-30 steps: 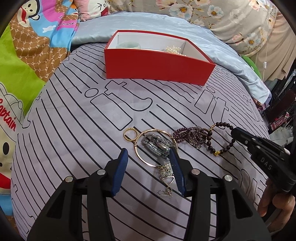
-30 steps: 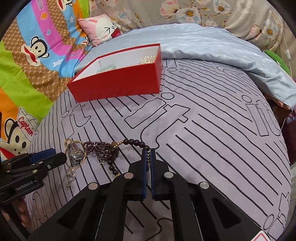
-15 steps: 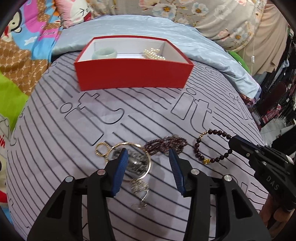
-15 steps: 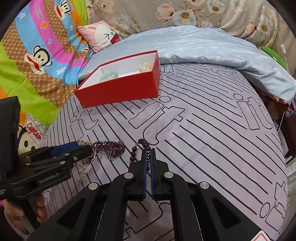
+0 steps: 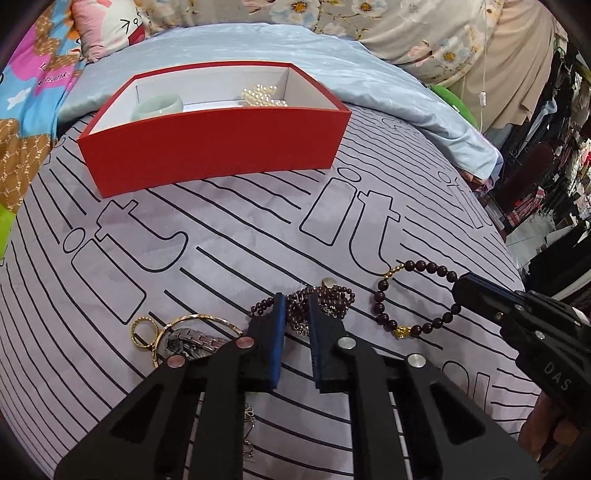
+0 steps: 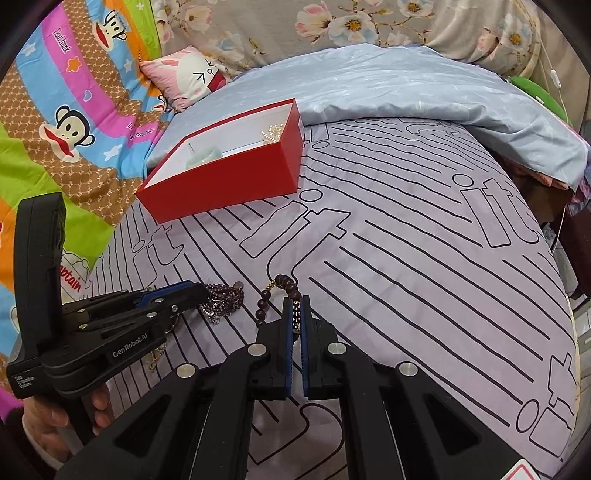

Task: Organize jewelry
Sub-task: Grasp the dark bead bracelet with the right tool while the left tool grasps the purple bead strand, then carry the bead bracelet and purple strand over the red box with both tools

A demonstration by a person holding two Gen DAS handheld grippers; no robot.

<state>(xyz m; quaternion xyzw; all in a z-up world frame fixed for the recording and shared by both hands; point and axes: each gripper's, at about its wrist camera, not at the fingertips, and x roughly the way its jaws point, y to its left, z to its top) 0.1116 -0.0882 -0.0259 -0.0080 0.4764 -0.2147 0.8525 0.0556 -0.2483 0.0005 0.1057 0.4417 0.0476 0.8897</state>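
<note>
This is a bedroom in a home. The whole lower part of both views is a bed with a grey sheet (image 5: 229,236) printed with black lines and letters. At the top lies a folded light blue quilt (image 6: 406,92), and behind it a floral cover (image 6: 369,26). In the upper left of the right wrist view there is a pink cartoon pillow (image 6: 188,79) and a colourful monkey blanket (image 6: 66,122). At the right edge of the left wrist view, clothes (image 5: 546,110) hang beside the bed
</note>
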